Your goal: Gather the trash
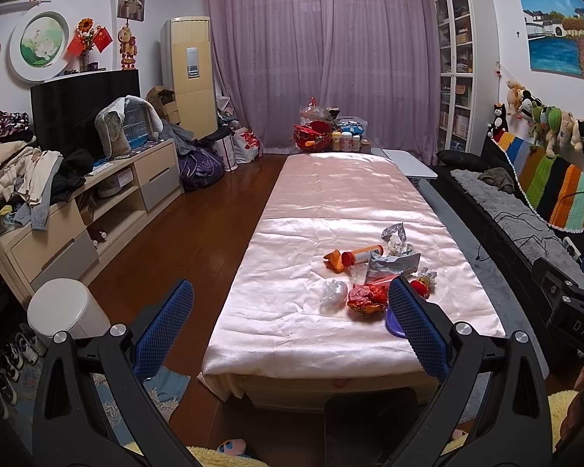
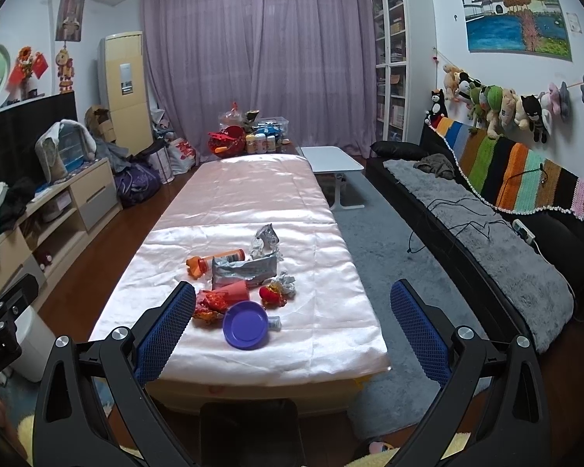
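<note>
So far I judge nothing collected: both my left gripper and right gripper hang spread wide and empty, the trash untouched on the table, the white bin waiting beside it.

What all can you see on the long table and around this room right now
Table: one, pink cloth, room centre.
Plate: one, purple, table near end.
Wrapper: one, red and orange, left of plate.
Foil bag: one, silver, behind plate.
Tube: one, orange, left of foil bag.
Clear plastic: one, crumpled, left of wrapper.
Bin: one, white, floor left of table.
Sofa: one, black, grey throw, right wall.
Curtain: purple, far wall.
Left gripper: blue pads, open, empty.
Right gripper: blue pads, open, empty.
</note>
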